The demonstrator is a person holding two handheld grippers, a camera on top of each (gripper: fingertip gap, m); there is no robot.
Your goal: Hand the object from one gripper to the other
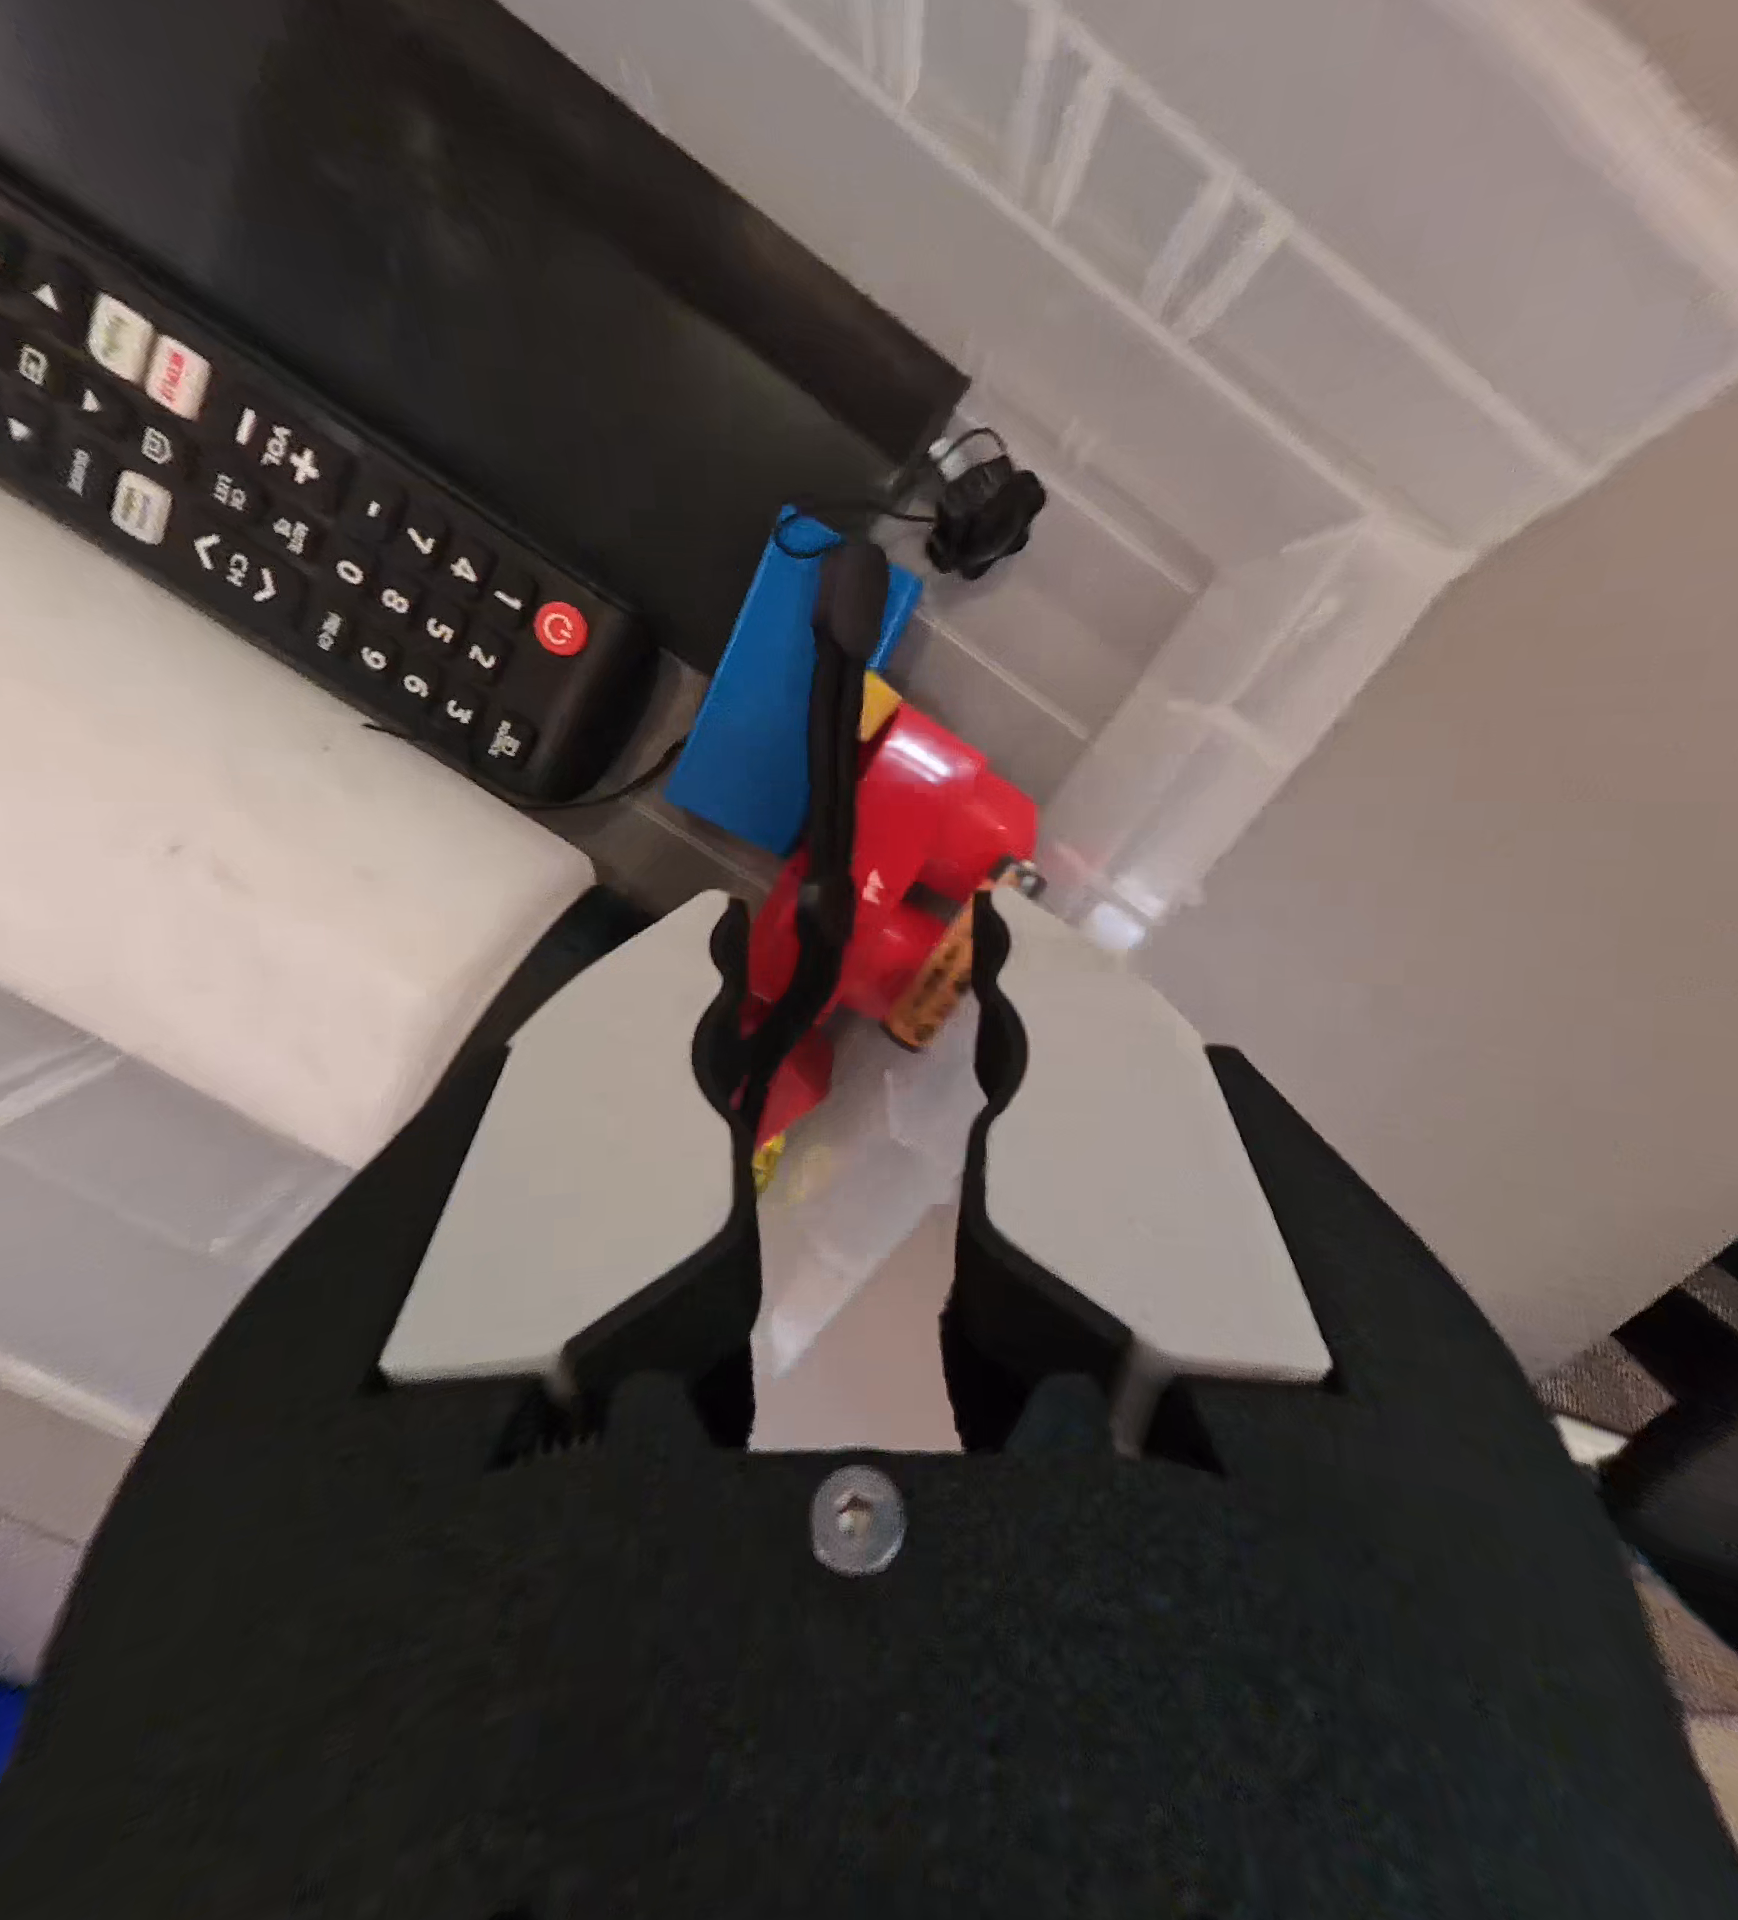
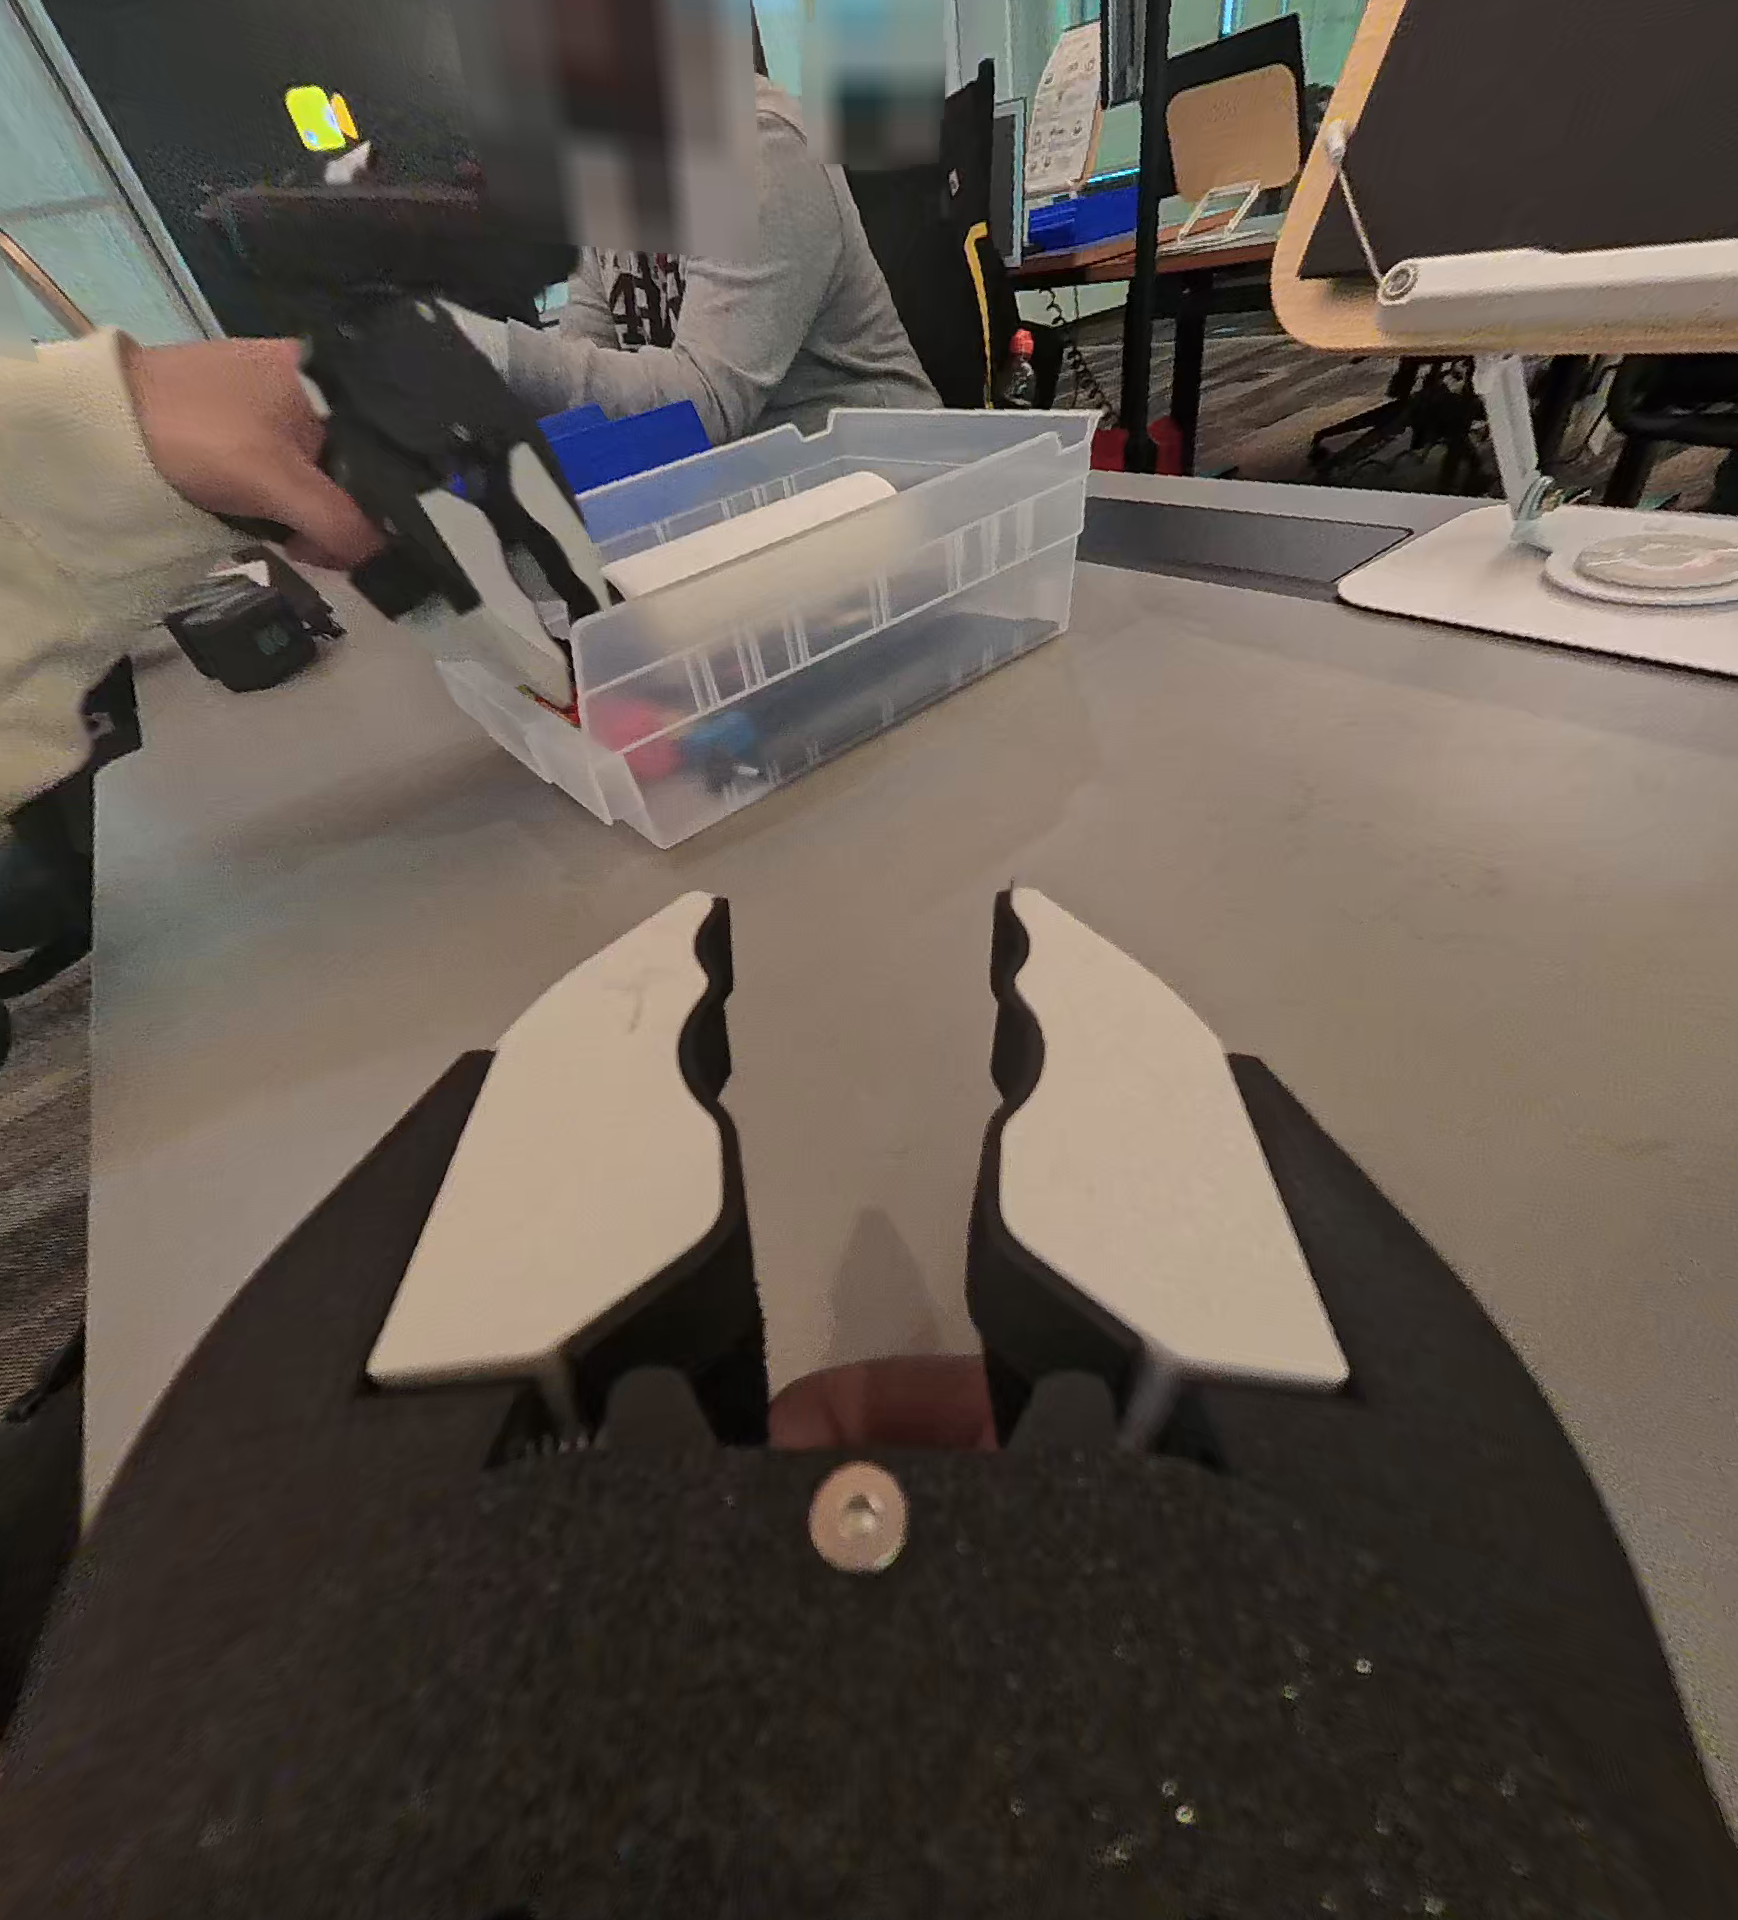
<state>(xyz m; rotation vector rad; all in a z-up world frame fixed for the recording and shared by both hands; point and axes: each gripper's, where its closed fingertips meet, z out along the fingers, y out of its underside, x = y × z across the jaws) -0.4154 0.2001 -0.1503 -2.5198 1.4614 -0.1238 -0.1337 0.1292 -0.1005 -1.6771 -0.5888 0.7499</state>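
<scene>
Two grippers and one cluttered bin make up the scene, ordered here from largest to smallest. The worktop (image 2: 1260,883) is grey and carries a clear plastic bin (image 2: 844,623) near its far left part. Inside the bin lie a white block (image 1: 169,831), a black remote (image 1: 252,468), a blue block (image 1: 771,707) and, smallest, a red toy (image 1: 906,883) with a black cord (image 1: 834,748) draped over it.

The left gripper (image 1: 854,935) reaches down into the bin, its jaws part-open and set around the near end of the red toy. Whether the pads already press on the toy cannot be told from the left wrist view; the cord runs down against the left pad. The right gripper (image 2: 860,914) hovers over bare worktop, well apart from the bin, jaws part-open and holding nothing.

Risks, as judged from this arrangement:
- The cord may be pinched together with the toy, or instead of it, so that the lift drags the cord and whatever it is tied to.
- The toy's glossy, rounded shell may slip from a hold taken only at its end.
- The blue block, touching the toy, may be tipped or carried up.
- The bin wall just beside the right finger may snag it on the way out.
- A shallow hold would leave the right gripper little free surface to take.
</scene>
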